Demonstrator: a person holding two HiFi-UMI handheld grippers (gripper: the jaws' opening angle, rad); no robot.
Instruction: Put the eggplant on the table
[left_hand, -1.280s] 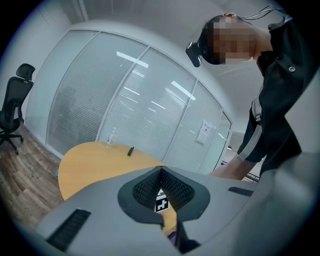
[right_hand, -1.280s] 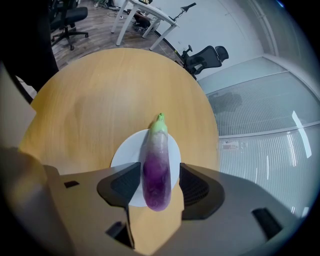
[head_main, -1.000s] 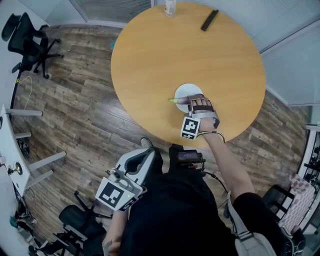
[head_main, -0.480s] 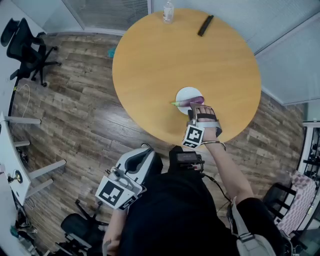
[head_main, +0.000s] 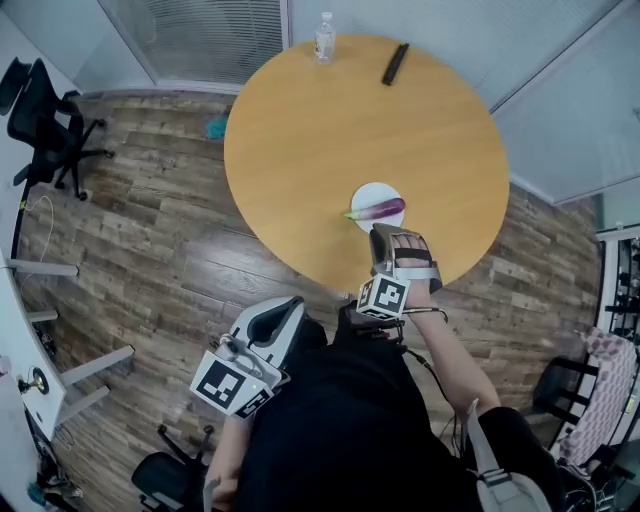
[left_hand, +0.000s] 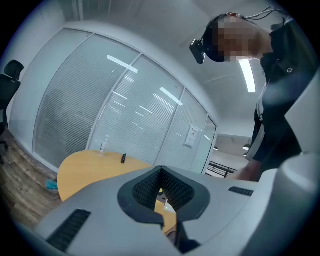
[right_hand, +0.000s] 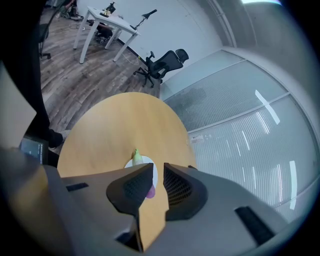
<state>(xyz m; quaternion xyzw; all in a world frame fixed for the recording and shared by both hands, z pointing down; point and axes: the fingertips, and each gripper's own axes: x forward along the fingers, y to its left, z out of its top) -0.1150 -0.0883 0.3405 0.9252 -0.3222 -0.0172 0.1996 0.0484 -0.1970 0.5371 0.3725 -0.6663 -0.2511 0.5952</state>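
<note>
A purple eggplant (head_main: 381, 209) with a green stem lies across a small white plate (head_main: 371, 191) on the round wooden table (head_main: 350, 110). In the right gripper view its stem (right_hand: 136, 154) shows just beyond the jaws. My right gripper (head_main: 382, 233) hovers near the table's front edge, just short of the plate. Its jaws (right_hand: 158, 172) are closing to a narrow gap with nothing between them. My left gripper (head_main: 286, 310) hangs low beside the person's body, off the table, its fingertips together (left_hand: 160, 172) and empty.
A clear bottle (head_main: 323, 38) and a black remote (head_main: 395, 63) stand at the table's far edge. A black office chair (head_main: 40, 110) and a small teal thing (head_main: 216, 127) are on the wood floor at left. Glass walls with blinds close off the back.
My right gripper has drawn back from the plate toward the table's near edge and risen, and its jaws have narrowed. The eggplant stays on the plate.
</note>
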